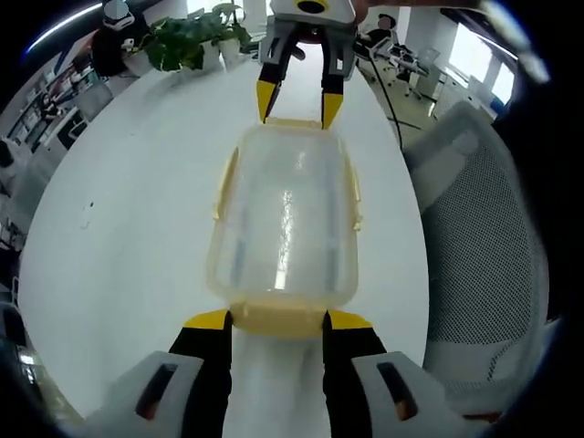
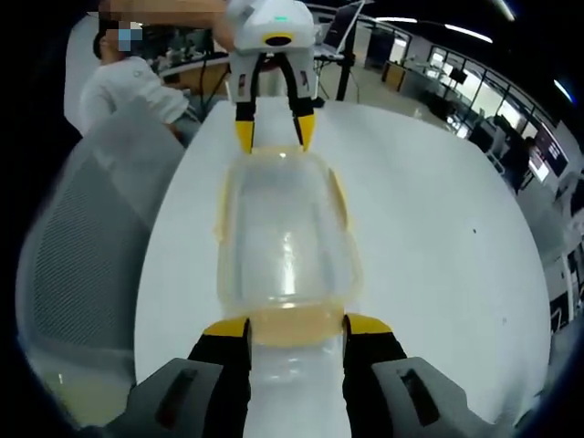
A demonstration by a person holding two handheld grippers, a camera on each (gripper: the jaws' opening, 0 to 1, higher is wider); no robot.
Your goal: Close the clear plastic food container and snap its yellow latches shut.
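You have a white surface (image 1: 137, 201) with plenty of bare room on one side of the container, while on the other side its edge runs close by, with a mesh-backed chair (image 1: 484, 246) standing just beyond it. At the far end in the left gripper view sits a potted plant (image 1: 192, 38), well apart from your work. The clear plastic food container (image 1: 285, 219) lies lid-on in the middle of the surface, lengthwise between your two grippers. Your left gripper (image 1: 278, 321) has its jaws spread about as wide as the near short end of the container, with the yellow tips set at either corner of the yellow latch (image 1: 278, 319) there; whether they touch it you cannot tell from here. Your right gripper (image 2: 297, 327) stands the same way at the opposite short end, jaws wide apart and straddling that end's latch (image 2: 294, 326), gripping nothing. The long-side latches (image 1: 222, 187) stand flared outward from the walls. A person in white (image 2: 123, 87) sits beyond the chair.
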